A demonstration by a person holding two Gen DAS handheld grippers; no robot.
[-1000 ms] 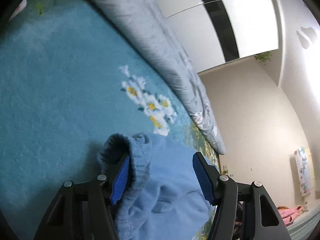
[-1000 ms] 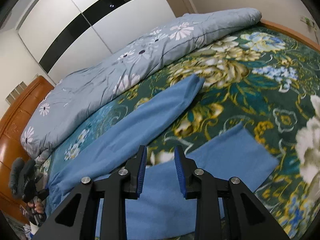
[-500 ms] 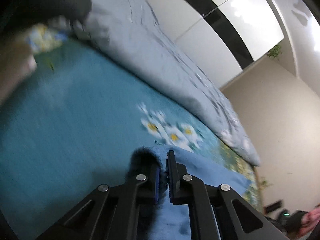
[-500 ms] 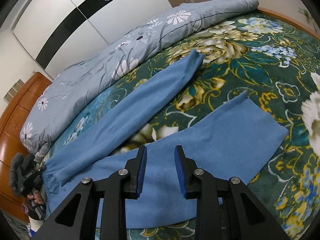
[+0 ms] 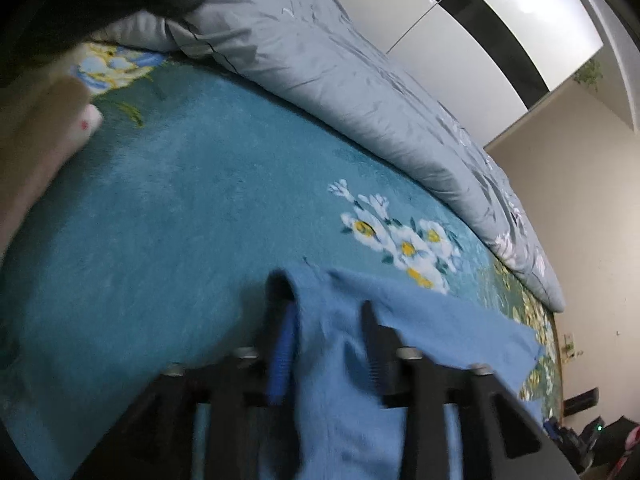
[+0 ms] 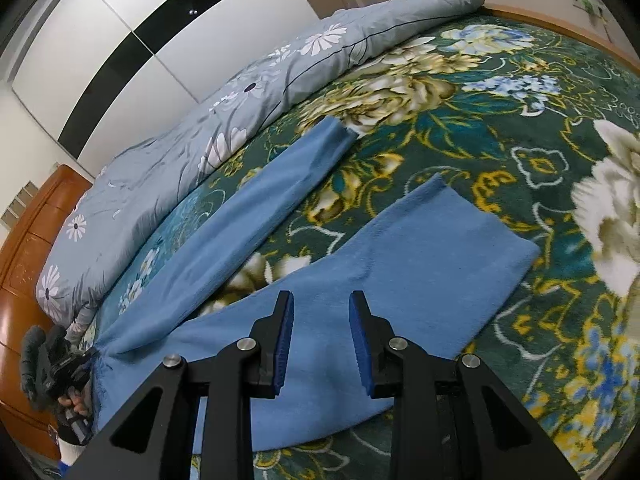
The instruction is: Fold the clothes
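Teal plush with big cream and gold flowers covers the bed [image 6: 500,92] that fills both my views. Beyond my tongs, along the far side of the bed, a grey-blue floral quilt [image 6: 208,136] lies bunched in a long roll, with a white and black wardrobe [image 6: 132,20] behind it.

The blue trousers [image 6: 400,264] lie spread flat on the bed. One leg runs ahead of my right tongs [image 6: 321,340] and off to their right; the other leg stretches away to their left toward the quilt. The waistband end sits at my left tongs [image 5: 326,344].

My left tongs have just been opening. Their jaws stand partly apart with the bunched waistband cloth between them; the view is blurred, and I see the cloth against the left pad while the right finger stands clear of it, so nothing is pinched. My right tongs hang just above the near trouser leg, jaws a modest way apart and empty.

A hand [image 6: 74,398] grips the left tool's handle at the lower left of my right view.
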